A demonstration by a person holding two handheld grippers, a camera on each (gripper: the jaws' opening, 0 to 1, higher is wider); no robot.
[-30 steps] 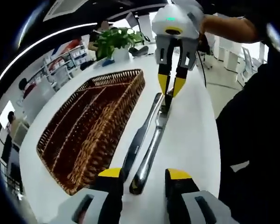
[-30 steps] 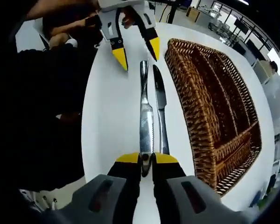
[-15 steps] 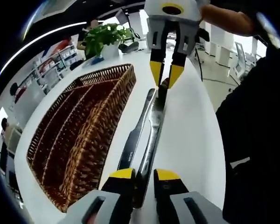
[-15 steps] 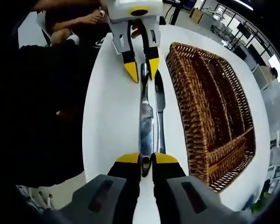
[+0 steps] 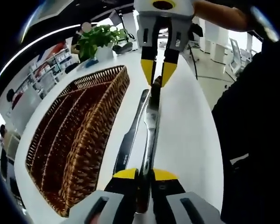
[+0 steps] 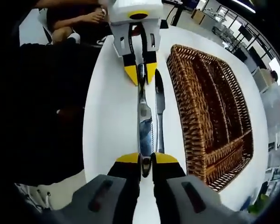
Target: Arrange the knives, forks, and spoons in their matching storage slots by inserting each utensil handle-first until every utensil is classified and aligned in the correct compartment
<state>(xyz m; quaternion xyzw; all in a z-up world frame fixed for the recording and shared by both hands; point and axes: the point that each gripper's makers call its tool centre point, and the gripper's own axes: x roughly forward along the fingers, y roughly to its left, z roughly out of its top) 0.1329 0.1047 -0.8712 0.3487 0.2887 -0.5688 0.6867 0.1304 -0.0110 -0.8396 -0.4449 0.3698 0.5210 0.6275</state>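
Steel knife (image 5: 150, 126) is pinched at both ends, left gripper (image 5: 145, 173) and right gripper (image 6: 146, 157) clamped (likely for steadiness), beside the wicker tray (image 6: 210, 107).

A long white table with rounded edges (image 5: 186, 140) (image 6: 109, 121) carries everything here. A brown woven wicker tray with long divided compartments (image 5: 70, 135) (image 6: 214, 107) sits along one side of it. Just beside the tray, a dark-handled steel table knife (image 5: 129, 140) (image 6: 159, 109) lies flat on the white top, running parallel to the tray's wall. At the table's far end stands a leafy green plant in a white pot (image 5: 97, 41).
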